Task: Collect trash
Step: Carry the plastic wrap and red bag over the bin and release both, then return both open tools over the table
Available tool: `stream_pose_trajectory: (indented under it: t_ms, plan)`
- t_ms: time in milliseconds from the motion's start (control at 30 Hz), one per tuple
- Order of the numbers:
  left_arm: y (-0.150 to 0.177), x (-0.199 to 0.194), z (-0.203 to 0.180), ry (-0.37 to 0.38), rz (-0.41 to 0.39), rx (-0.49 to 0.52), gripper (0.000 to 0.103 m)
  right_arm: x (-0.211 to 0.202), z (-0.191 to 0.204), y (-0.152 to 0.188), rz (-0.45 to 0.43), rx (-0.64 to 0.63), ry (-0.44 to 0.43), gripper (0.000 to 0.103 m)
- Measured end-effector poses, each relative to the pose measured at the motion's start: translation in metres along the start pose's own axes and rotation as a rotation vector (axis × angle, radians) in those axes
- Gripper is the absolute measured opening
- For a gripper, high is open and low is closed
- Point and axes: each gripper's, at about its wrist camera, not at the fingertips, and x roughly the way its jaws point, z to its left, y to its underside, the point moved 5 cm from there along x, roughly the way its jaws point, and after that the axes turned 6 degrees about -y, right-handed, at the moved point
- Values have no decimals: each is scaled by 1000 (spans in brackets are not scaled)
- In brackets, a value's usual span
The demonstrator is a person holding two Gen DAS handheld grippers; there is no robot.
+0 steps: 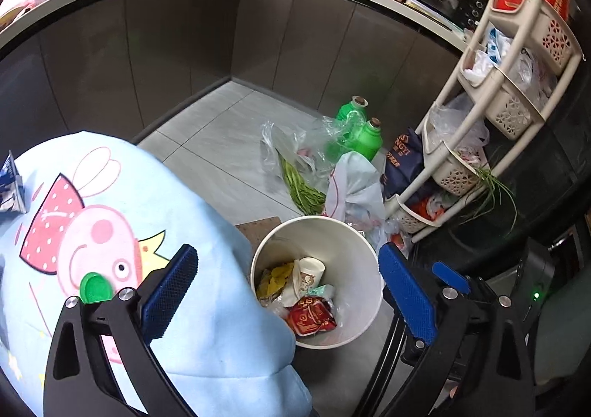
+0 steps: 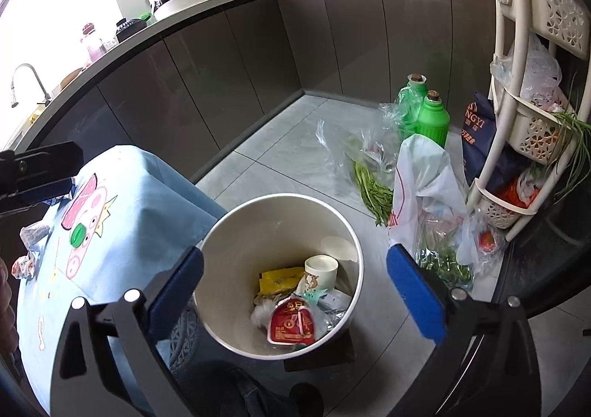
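Observation:
A white trash bin stands on the floor beside a table under a light blue cartoon cloth. Inside the bin lie a red packet, a paper cup and a yellow wrapper. My left gripper hangs open over the table edge and the bin, with nothing between its blue pads. My right gripper is open above the bin, also with nothing in it. A green cap lies on the cloth. Crumpled wrappers sit at the table's left.
Two green bottles, clear bags with green stalks and a white bag lie on the floor behind the bin. A cream basket rack stands to the right. Dark cabinets close off the back. A blue carton sits on the table.

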Motion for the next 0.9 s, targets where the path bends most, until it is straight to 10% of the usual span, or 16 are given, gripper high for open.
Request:
stream_pose_trajectory:
  t_ms: [500, 900]
  plan:
    - [11, -62, 45, -55, -57, -98, 94, -30, 68, -20, -30, -89, -127, 100]
    - [51, -131, 137, -247, -86, -230, 94, -44, 145, -23, -15, -118, -317, 100]
